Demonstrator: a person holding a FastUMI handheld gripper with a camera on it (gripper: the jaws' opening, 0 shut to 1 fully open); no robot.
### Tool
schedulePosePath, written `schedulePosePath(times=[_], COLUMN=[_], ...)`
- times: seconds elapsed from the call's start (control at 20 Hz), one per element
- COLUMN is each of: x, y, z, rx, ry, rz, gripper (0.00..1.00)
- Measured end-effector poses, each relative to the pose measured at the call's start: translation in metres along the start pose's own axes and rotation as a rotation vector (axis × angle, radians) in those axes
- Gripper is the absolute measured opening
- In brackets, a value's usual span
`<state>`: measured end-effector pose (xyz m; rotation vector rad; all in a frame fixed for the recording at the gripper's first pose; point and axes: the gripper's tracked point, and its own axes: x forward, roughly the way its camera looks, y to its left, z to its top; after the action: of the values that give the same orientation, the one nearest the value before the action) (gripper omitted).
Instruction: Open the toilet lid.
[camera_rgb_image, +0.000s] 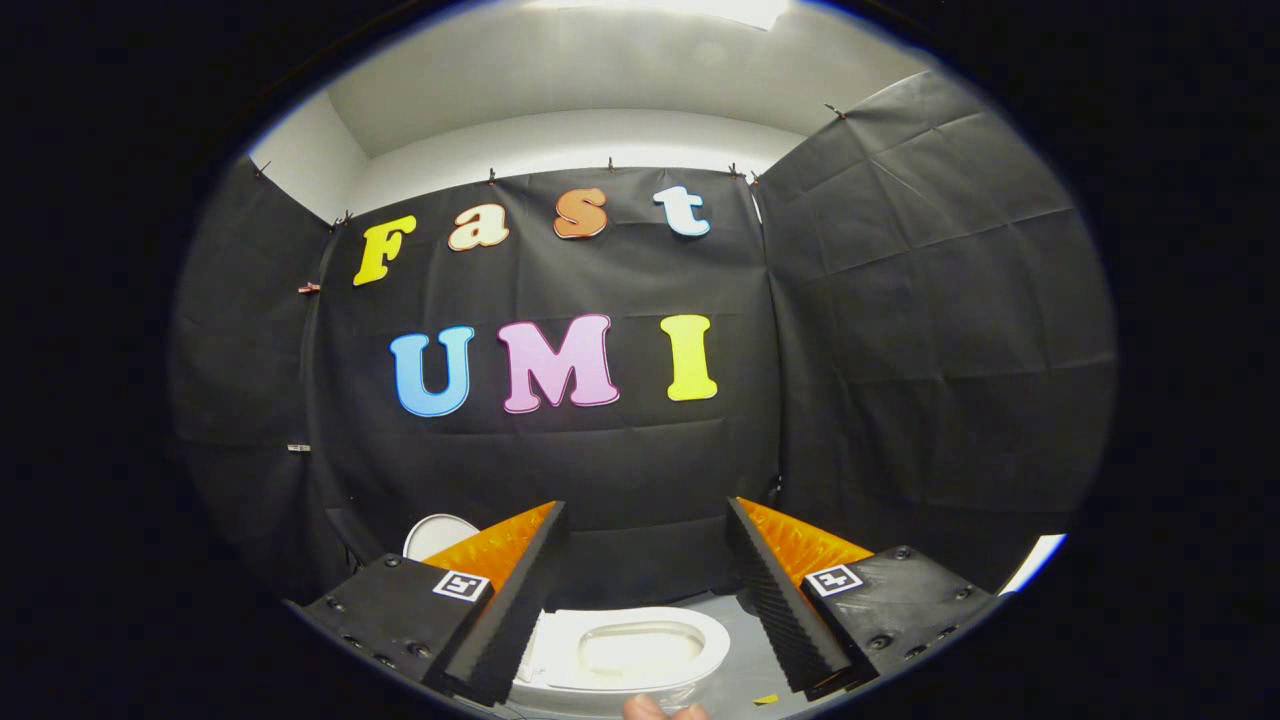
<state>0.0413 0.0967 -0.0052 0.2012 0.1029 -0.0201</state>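
Gripper view. Gripper (640, 590) spread wide, nothing between the fingers, nothing held. Toilet (625, 655) low down, framed between the two fingers and just beyond them, on a grey floor (735, 625) against the black cloth wall. Seat ring and bowl opening visible from above; bowl appears empty and pale inside, water level not discernible. White rounded shape (437, 533) behind the left finger, near the wall: possibly the toilet lid standing up, possibly something else; cannot tell, since the finger hides where it joins. Fingertip of a person (660, 710) at the near edge of the toilet, touching or just over it, unclear which. Small yellow scrap (765, 699) on the floor beside the right finger. Risks, as judgement: mistaking seat for lid and lifting the wrong part; a smooth rim slipping out of a wide, shallow pinch; a lid released short of upright dropping back; person's finger close enough to get nipped if the fingers close here.
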Motion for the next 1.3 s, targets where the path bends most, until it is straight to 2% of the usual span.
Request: schedulePosePath(times=[1.3], x=[-0.003], y=[-0.003], z=[-0.012], rx=[-0.016], ry=[0.041], rz=[0.031], gripper=[0.99])
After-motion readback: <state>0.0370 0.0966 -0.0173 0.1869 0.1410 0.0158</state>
